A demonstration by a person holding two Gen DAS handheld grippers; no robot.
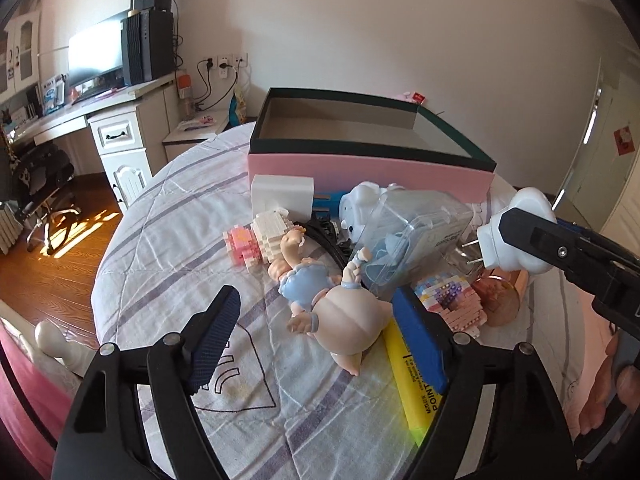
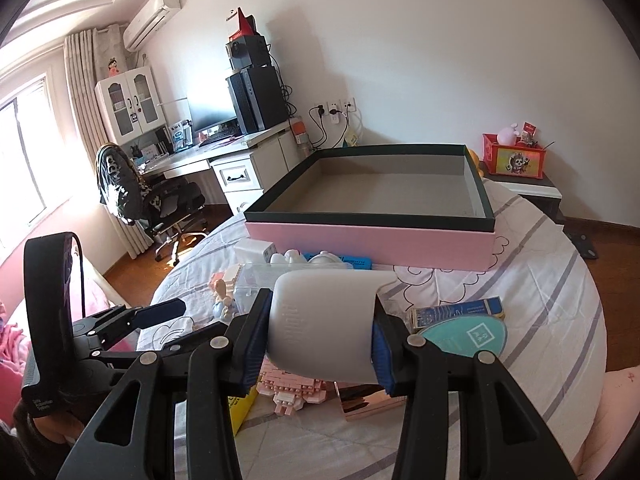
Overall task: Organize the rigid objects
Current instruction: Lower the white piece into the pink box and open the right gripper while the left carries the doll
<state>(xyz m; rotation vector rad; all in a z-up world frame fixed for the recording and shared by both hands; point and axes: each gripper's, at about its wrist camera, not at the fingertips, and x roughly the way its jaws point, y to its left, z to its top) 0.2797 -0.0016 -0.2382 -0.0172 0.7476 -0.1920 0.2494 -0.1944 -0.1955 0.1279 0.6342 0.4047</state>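
The right gripper (image 2: 320, 344) clenched a white plug adapter (image 1: 512, 232) across its width, raised above the clutter, prongs pointing toward the left gripper's side. The left gripper (image 1: 320, 344) stood released, a doll figurine (image 1: 340, 316) lying lengthwise between its fingers, untouched.

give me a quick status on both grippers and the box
Right gripper shut on white plug, lifted above the pile. Left gripper open over pig figurine. Pink box empty, nothing blocking its opening.
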